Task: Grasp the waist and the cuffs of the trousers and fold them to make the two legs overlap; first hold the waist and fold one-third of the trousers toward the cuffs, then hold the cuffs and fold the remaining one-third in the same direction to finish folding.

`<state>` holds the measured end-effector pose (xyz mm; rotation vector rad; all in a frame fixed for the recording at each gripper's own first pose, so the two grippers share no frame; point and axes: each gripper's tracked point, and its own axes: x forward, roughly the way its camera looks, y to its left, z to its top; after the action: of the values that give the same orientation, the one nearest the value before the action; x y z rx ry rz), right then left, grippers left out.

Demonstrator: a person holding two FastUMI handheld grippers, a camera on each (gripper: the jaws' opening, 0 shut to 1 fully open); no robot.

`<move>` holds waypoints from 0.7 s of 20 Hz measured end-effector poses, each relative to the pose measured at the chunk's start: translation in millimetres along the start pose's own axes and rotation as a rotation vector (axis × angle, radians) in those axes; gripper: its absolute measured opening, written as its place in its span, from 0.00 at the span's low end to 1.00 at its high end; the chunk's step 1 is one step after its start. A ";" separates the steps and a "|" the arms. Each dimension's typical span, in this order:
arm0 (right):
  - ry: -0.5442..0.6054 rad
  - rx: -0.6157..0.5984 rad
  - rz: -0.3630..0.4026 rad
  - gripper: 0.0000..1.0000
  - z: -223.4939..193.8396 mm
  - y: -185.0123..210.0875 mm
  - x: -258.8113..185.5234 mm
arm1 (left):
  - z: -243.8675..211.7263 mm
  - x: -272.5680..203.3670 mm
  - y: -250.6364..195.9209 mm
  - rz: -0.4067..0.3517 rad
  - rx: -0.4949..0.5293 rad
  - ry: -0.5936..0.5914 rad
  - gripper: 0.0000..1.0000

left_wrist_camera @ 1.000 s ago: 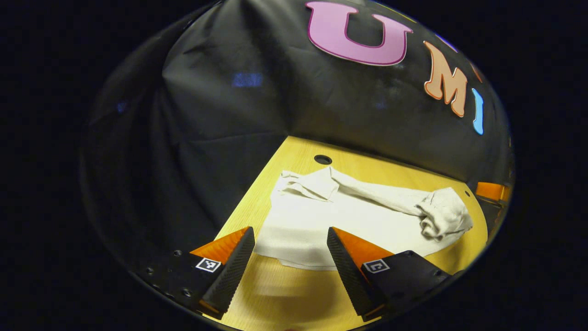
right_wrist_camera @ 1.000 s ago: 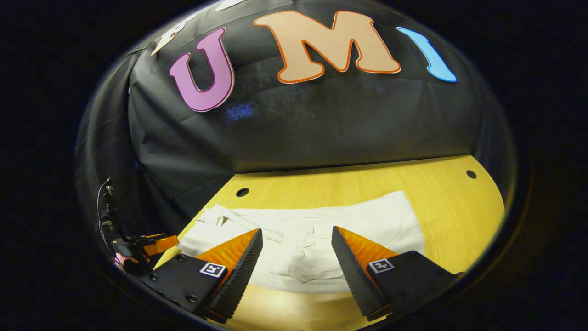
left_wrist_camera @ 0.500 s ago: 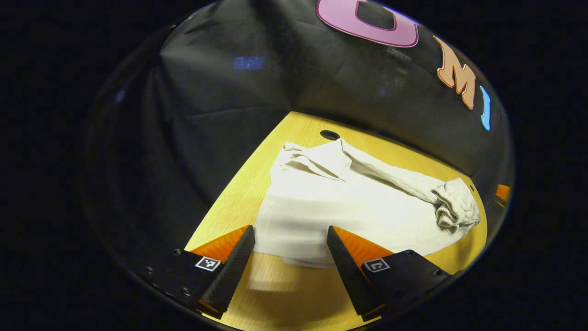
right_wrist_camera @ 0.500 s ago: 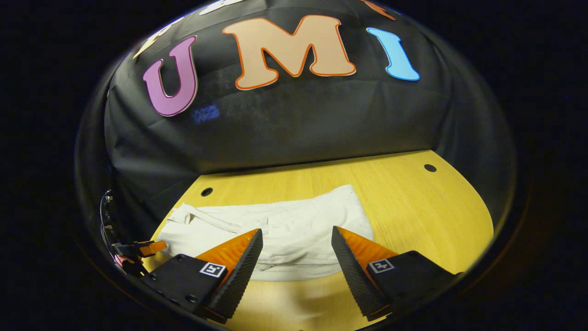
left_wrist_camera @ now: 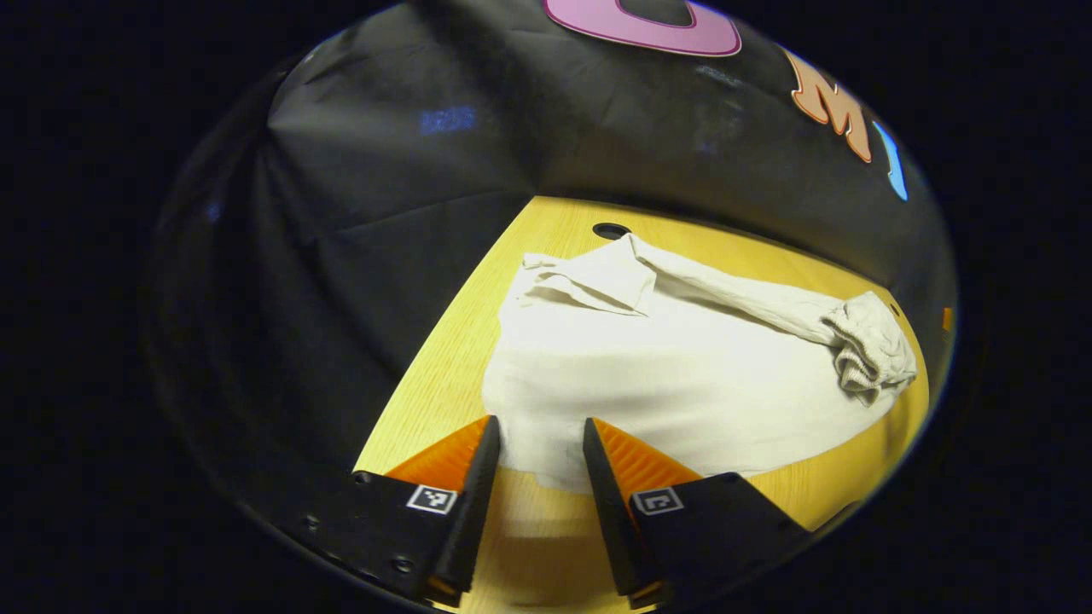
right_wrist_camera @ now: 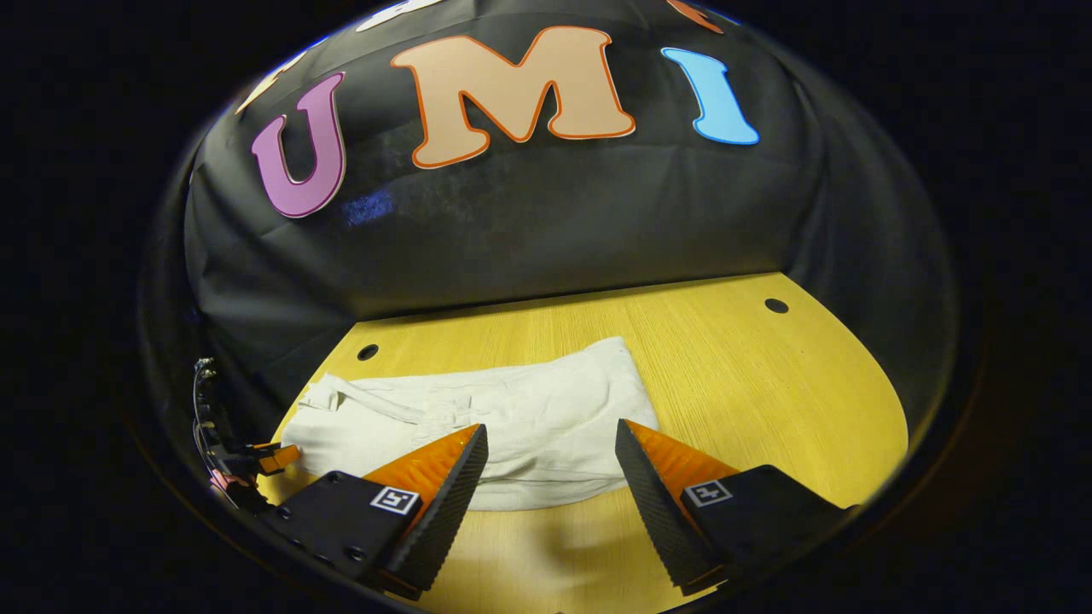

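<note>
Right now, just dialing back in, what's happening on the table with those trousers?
A person is working two handheld tools over white trousers lying spread and rumpled on the wooden table. The left tool sits at the near edge of the cloth, its fingers fairly close together with the hem between them but not pressing on it. The right tool hangs open just short of the fabric. No fold looks started yet.

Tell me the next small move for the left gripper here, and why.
Probably ease the left gripper forward and down, then close on the near hem of the trousers. Its fingers are open and straddle that edge but don't yet pinch it. The right gripper is open at the other end, just short of the cloth on the table.
</note>
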<state>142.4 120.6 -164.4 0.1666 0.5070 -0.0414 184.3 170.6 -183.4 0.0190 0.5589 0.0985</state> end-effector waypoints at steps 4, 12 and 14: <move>-0.001 -0.006 -0.001 0.97 1.0 -5.4 -4.9 | 1.3 4.7 -19.3 -0.020 -0.035 -0.018 0.13; 0.005 -0.036 -0.009 0.92 0.1 -16.0 -12.8 | 9.4 4.6 -22.3 -0.018 -0.169 -0.094 0.00; 0.014 -0.046 0.000 0.97 -1.6 -19.6 -14.0 | 19.2 -1.8 -25.9 -0.035 -0.172 -0.122 0.00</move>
<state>127.8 101.5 -161.8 0.1225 0.5212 -0.0287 195.3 144.8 -167.4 -0.1516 0.4268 0.1106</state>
